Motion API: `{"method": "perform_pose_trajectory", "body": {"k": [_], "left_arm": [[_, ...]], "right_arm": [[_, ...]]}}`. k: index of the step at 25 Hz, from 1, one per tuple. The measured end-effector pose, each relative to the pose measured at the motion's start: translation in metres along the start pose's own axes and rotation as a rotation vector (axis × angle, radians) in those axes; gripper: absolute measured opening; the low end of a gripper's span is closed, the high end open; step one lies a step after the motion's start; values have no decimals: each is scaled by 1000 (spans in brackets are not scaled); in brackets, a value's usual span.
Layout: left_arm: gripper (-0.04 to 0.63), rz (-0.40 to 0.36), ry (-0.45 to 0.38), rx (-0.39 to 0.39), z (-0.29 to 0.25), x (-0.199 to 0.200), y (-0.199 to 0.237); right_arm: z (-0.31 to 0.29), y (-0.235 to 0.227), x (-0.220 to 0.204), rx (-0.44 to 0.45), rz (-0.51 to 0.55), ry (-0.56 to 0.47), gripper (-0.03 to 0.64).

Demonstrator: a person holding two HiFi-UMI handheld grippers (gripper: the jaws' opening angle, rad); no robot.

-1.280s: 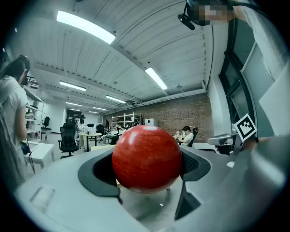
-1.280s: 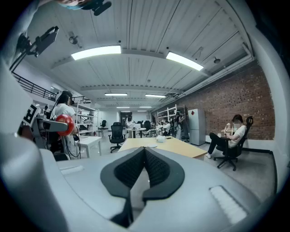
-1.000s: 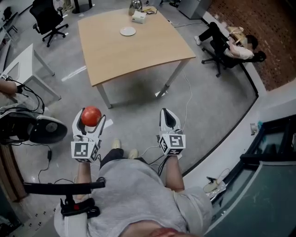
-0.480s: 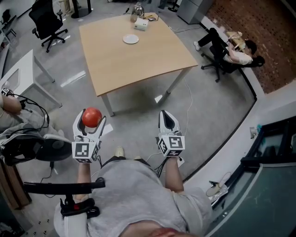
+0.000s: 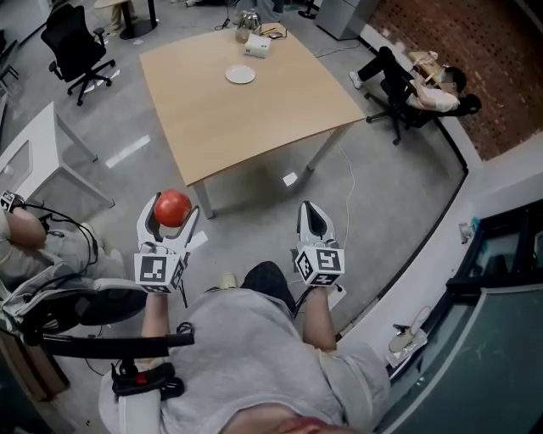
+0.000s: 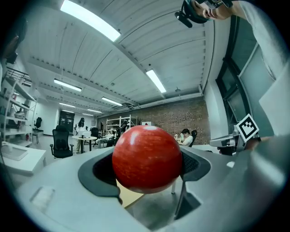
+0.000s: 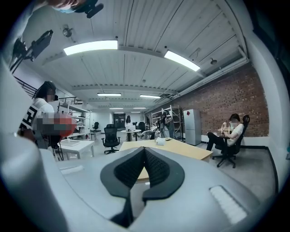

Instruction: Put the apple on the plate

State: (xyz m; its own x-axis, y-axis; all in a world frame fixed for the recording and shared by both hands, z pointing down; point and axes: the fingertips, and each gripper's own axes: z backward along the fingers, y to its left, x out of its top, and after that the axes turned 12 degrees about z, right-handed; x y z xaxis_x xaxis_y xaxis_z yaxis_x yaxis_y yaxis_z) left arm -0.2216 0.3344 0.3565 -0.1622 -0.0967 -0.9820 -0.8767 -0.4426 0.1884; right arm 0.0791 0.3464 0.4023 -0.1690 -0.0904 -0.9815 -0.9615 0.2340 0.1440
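A red apple [image 5: 172, 208] sits between the jaws of my left gripper [image 5: 170, 212], which is shut on it; in the left gripper view the apple [image 6: 146, 157] fills the middle. A small white plate [image 5: 240, 75] lies on the far part of the wooden table [image 5: 280, 110], well ahead of both grippers. My right gripper [image 5: 311, 222] is held beside the left one over the floor, shut with nothing in it; its pads [image 7: 155, 168] meet in the right gripper view.
A white box [image 5: 258, 47] and a metal object [image 5: 247, 20] stand at the table's far edge. Black office chairs [image 5: 72, 47] stand at left, a white desk [image 5: 38, 161] nearer. A seated person [image 5: 424, 85] is at the right by the brick wall.
The whole view has advanced a little toward the table. Both grippers hold the same pose, the apple still in the left one.
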Motion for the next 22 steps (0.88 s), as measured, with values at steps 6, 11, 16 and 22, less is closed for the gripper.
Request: {"method": "perform_pose_trajectory", "body": {"k": [6, 11, 16, 22], "left_arm": [[396, 14, 1, 0, -14, -3, 16], [396, 21, 13, 13, -26, -12, 27], [396, 16, 21, 29, -54, -14, 36], [396, 7, 23, 30, -100, -9, 36]], "right_arm": [[-17, 0, 3, 0, 19, 15, 6], [-35, -5, -3, 4, 16, 25, 6], [-68, -16, -4, 21, 12, 19, 6], [-108, -44, -3, 26, 5, 14, 6]]}}
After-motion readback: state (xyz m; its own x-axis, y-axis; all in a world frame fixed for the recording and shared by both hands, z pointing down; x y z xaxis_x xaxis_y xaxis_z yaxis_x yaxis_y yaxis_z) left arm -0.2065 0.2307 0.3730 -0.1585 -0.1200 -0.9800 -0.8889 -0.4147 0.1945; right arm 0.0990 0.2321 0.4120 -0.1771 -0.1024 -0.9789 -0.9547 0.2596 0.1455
